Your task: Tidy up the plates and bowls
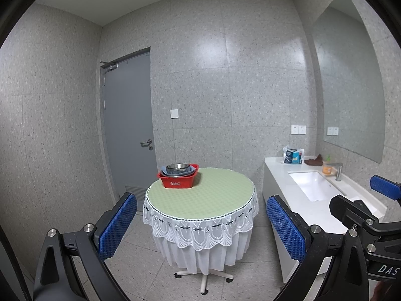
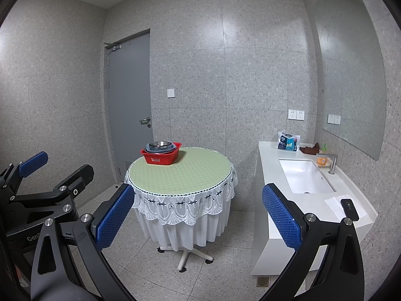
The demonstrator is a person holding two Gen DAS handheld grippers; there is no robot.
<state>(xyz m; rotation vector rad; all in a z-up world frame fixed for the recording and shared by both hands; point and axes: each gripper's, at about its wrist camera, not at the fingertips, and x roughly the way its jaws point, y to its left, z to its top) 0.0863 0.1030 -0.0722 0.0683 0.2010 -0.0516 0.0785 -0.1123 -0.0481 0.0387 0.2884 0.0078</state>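
We hold both grippers up in the air, well apart from the round table (image 1: 200, 190), and both have their jaws spread wide with nothing between the blue pads. Our left gripper (image 1: 200, 225) frames the table between its fingers, and our right gripper (image 2: 198, 219) does the same from slightly further right; each one shows at the edge of the other's view. The table wears a pale green top over a white lace cloth, and on its far left side sits a red basket (image 1: 178, 179). Inside the basket we see a stack of dishes: a metal bowl (image 1: 178, 167) on top, nested in what look like bluish-grey plates or bowls (image 1: 170, 172) beneath, though we cannot tell how many. To the right stands a white counter (image 2: 270, 155) with a sink (image 2: 303, 178), a tap (image 2: 332, 163), an orange bottle (image 2: 321, 160), a brown cloth (image 2: 309, 148) and a plastic packet (image 2: 288, 142) near the wall. A dark phone-like object (image 2: 349, 209) lies on paper at the counter's near end. Behind the table is a grey door (image 1: 129, 123).
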